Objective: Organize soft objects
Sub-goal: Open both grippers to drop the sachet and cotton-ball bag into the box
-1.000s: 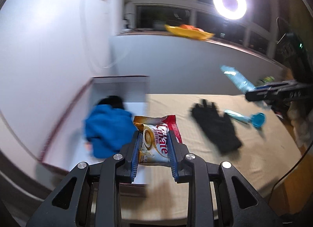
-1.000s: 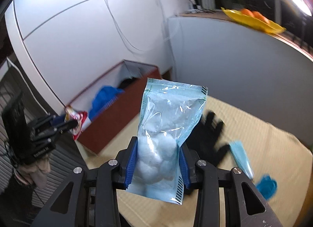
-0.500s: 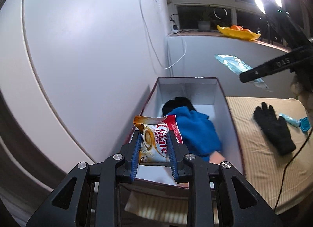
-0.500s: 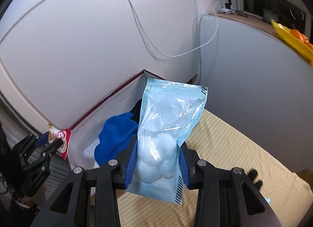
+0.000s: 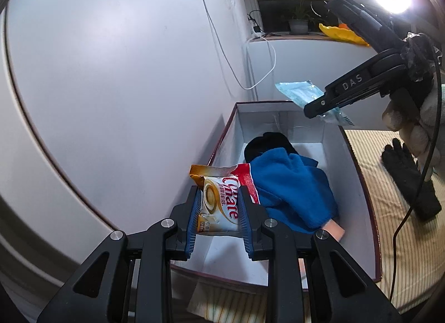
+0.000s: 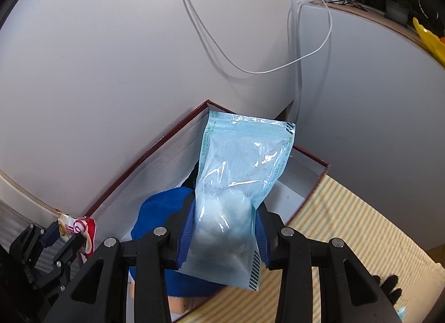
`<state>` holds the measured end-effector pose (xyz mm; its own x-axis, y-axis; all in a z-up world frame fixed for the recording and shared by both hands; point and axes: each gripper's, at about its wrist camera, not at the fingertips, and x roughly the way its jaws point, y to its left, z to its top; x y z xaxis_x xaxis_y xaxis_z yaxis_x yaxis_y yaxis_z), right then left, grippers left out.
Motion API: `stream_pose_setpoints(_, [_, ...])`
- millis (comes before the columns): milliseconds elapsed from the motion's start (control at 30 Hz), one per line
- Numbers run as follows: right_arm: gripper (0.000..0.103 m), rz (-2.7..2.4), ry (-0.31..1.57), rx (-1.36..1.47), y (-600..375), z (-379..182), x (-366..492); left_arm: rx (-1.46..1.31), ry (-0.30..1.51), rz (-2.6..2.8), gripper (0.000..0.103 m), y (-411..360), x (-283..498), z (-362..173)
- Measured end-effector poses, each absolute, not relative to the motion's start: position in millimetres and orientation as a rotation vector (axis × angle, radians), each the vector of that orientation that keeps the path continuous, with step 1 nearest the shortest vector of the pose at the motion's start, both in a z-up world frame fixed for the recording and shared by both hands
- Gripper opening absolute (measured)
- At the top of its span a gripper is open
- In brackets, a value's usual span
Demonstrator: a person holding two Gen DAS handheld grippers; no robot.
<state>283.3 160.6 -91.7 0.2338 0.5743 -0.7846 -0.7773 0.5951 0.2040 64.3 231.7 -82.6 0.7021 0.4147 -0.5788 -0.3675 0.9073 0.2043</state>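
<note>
Holding both packets over the box (image 5: 358,172), we see two ways this could slip. Our left tongs (image 5: 219,209) are clamped on the sachet (image 5: 221,203), above the box's near end by its left wall; our right tongs (image 6: 224,229) are clamped on the cotton bag (image 6: 236,184), above the far end near the desk's wall-side edge. The bag is gripped only at its lower part, so its tall, slack top could flop against the box's far wall or the dangling cable (image 6: 278,68) and catch there, leaving the bag draped over the rim. The sachet sits close to the left rim; released from here, it may strike that edge and drop outside, between box and wall. The blue cloth (image 5: 292,189) already heaps the middle, over a black item (image 5: 267,142), so anything landing on its slope could slide off unevenly. A glove (image 5: 408,178) lies on the striped desk (image 5: 395,239) beside the box, not yet stowed.
</note>
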Motion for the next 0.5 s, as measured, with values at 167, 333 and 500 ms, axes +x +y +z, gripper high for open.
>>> stream_pose_setpoints(167, [0.052,0.941,0.965,-0.226,162.9,-94.6,285.6,0.078,0.669,0.441,0.037,229.9,67.5,-84.8])
stream_pose_setpoints(333, [0.063,0.928,0.941,-0.217,158.2,-87.2,285.3,0.064,0.654,0.447,0.063,230.8,66.9,-84.3])
stream_pose_setpoints(500, [0.063,0.926,0.923,-0.224,151.4,-80.3,280.7,0.039,0.645,0.456,0.064,233.6,65.1,-80.8])
